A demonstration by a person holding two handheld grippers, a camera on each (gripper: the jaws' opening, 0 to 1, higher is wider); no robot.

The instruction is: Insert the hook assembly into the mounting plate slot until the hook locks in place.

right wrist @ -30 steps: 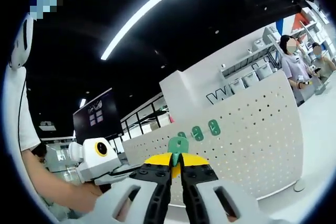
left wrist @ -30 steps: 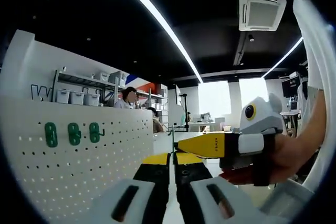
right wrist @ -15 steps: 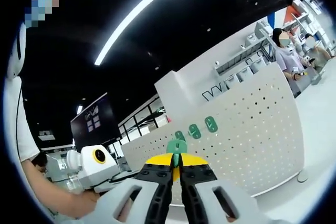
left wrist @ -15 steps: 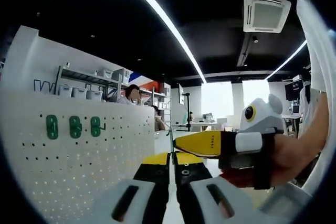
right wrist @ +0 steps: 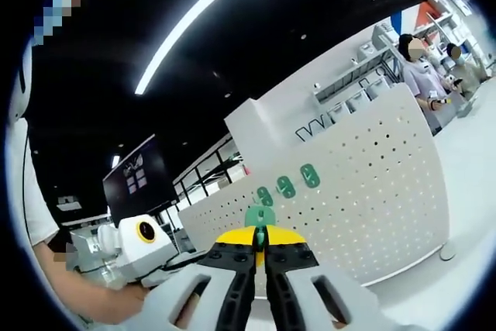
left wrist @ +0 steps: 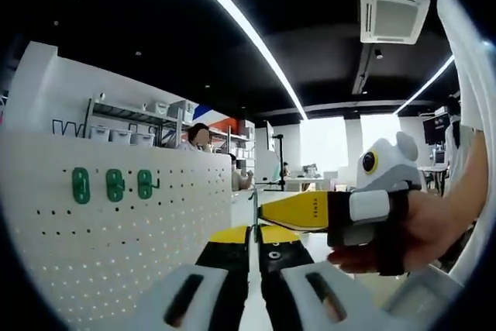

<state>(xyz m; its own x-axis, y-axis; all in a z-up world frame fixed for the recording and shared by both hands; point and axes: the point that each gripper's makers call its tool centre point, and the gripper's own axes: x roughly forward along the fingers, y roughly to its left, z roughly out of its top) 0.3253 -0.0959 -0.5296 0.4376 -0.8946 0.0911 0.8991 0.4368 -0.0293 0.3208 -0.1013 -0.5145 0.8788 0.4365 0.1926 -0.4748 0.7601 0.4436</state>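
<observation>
A white pegboard mounting plate (right wrist: 372, 191) stands upright with three green hooks (right wrist: 286, 186) in a row on it. My right gripper (right wrist: 259, 239) is shut on another green hook plate (right wrist: 260, 217), held up in front of the board, just below that row. In the left gripper view the board (left wrist: 116, 246) is at the left with the same three hooks (left wrist: 115, 184). The right gripper (left wrist: 263, 210) reaches in from the right, its hook (left wrist: 253, 201) seen edge-on at the yellow tip. My left gripper (left wrist: 254, 236) is shut with nothing in it, and appears at the left (right wrist: 186, 260) of the right gripper view.
The board stands on a white table (right wrist: 465, 184). Behind it is a shelf with bins (left wrist: 124, 125), and people (right wrist: 422, 75) stand beyond. The person's hand (left wrist: 426, 230) holds the right gripper.
Both views have drifted a little. In the right gripper view the board has come slightly nearer, and the held green hook stays between the jaws.
</observation>
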